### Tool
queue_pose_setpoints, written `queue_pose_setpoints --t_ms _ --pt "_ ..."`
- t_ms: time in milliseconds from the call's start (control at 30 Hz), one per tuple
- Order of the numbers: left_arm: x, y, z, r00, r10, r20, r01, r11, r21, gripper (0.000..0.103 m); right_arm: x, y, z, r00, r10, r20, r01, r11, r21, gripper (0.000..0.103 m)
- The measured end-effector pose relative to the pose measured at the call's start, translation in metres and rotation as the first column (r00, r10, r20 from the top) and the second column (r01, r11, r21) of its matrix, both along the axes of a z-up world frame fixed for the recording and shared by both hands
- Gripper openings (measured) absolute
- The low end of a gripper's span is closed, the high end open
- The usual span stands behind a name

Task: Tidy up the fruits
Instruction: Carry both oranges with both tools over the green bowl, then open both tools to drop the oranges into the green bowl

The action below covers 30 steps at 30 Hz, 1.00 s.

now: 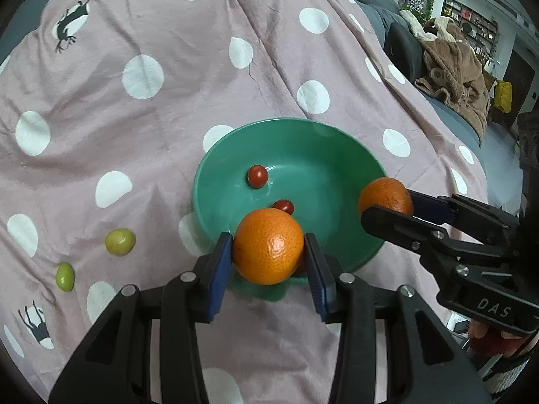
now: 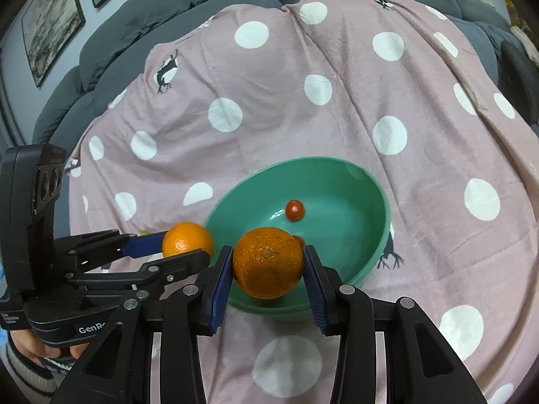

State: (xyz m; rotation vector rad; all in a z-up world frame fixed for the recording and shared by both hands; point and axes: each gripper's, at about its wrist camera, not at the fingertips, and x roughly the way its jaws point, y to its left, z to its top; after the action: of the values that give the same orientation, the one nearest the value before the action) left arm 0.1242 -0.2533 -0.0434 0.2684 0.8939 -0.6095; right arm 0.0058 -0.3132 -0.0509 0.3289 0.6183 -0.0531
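A green bowl (image 1: 337, 155) sits on the pink polka-dot cloth and holds red cherry tomatoes (image 1: 257, 175). My left gripper (image 1: 268, 250) is shut on an orange (image 1: 268, 245) above the bowl's near rim. My right gripper (image 2: 267, 262) is shut on a second orange (image 2: 267, 262) above the near rim of the bowl (image 2: 353, 181). The right gripper with its orange (image 1: 385, 197) shows at the bowl's right edge in the left wrist view. The left gripper's orange (image 2: 187, 238) shows left of the bowl in the right wrist view. Two green fruits (image 1: 120, 241) lie on the cloth to the left.
The pink cloth (image 1: 168, 118) covers a grey sofa (image 2: 141, 10). A brown blanket (image 1: 454, 70) lies on the sofa at the far right. Framed pictures (image 2: 50, 23) hang on the wall behind.
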Motion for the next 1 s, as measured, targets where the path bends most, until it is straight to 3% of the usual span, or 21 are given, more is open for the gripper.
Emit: queue_pose_setpoints --t_ms 333,900,1000 --pt "0.017 -0.017 -0.015 1.000 -0.012 -0.024 0.012 1.000 0.019 0.042 0.019 -0.011 -0.008 0.999 -0.020 -0.041 0.019 0.999 -0.029 0.042" --pt "0.032 -0.021 -0.041 0.998 -0.020 -0.060 0.024 0.997 0.072 0.043 0.043 -0.011 -0.025 0.979 -0.090 -0.181 0.059 0.984 -0.168 0.043" --pt "0.029 -0.017 -0.035 1.000 -0.015 -0.023 0.017 0.998 0.062 0.055 0.043 -0.008 -0.025 0.977 -0.102 -0.189 0.063 0.978 -0.198 0.043"
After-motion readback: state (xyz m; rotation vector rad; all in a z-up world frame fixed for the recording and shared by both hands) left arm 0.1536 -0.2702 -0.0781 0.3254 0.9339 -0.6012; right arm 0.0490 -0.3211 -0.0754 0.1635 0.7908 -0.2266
